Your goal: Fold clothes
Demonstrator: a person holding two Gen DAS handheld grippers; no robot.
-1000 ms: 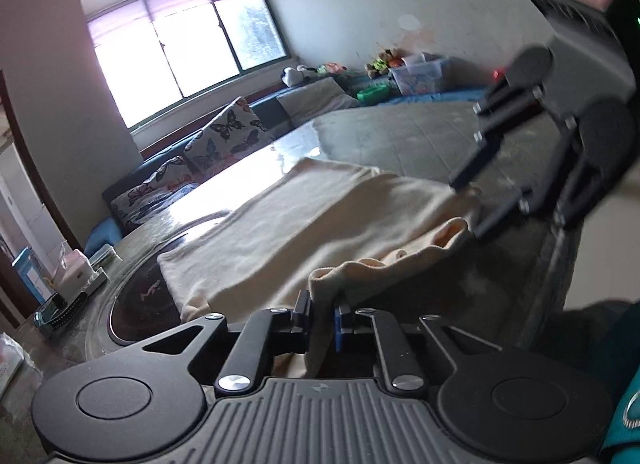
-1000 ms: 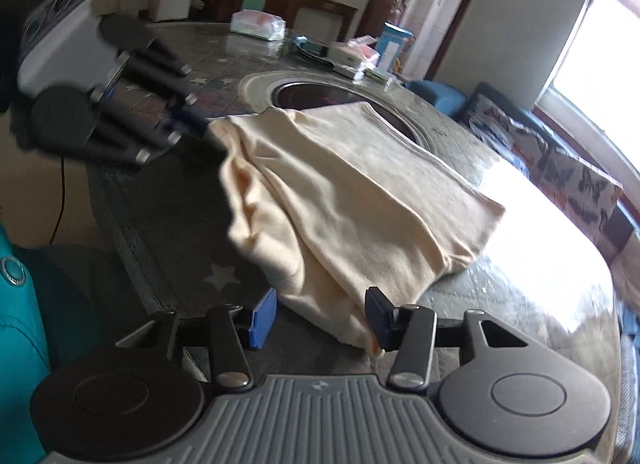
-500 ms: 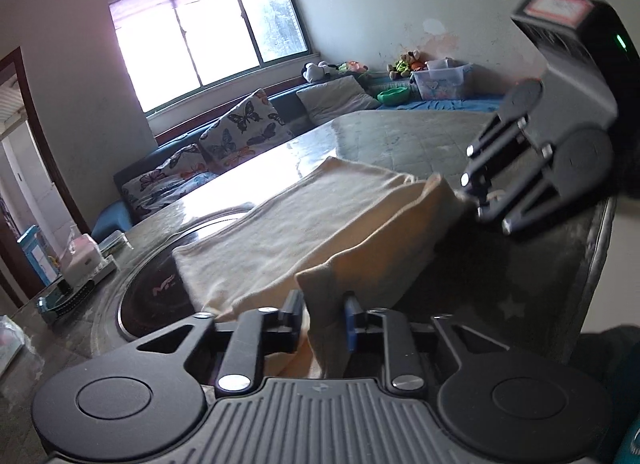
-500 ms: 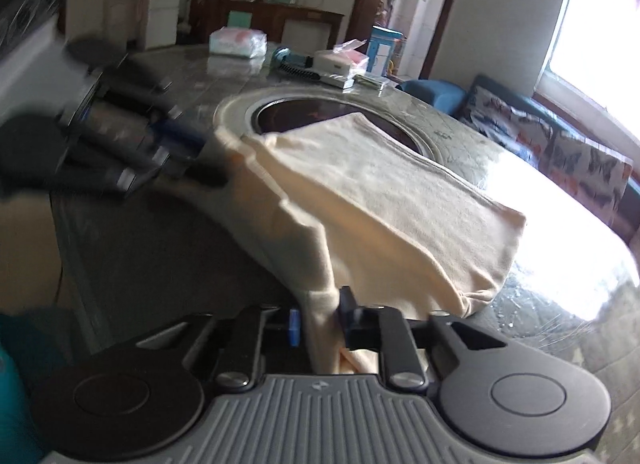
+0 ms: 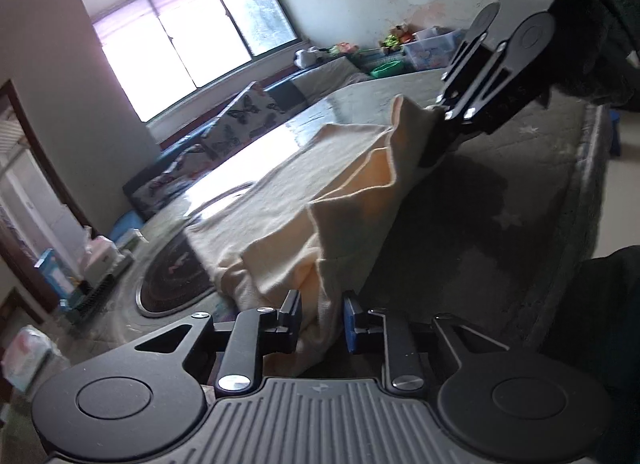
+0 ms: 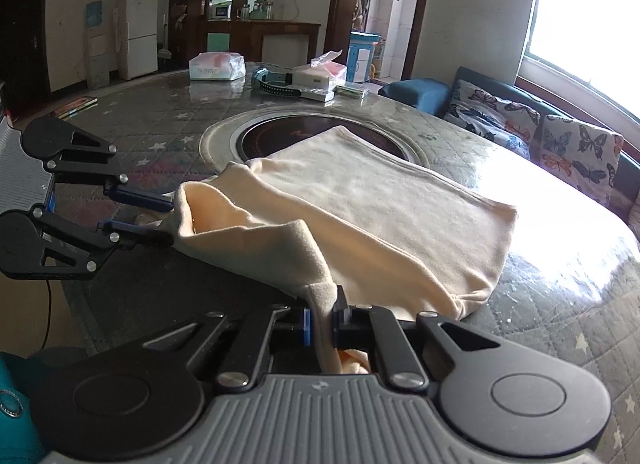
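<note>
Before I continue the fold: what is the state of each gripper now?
Left gripper: partly open, the cream garment between its fingers.
Right gripper: shut on the garment's edge.

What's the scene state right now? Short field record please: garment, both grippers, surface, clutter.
garment: cream garment, partly folded, near edge lifted off the table
left gripper: jaws apart, cloth hanging between them
right gripper: shut on the garment's near corner
surface: round table with grey quilted cover and inset cooktop
clutter: tissue packs, far side of table
background: sofa with butterfly cushions under the window
</note>
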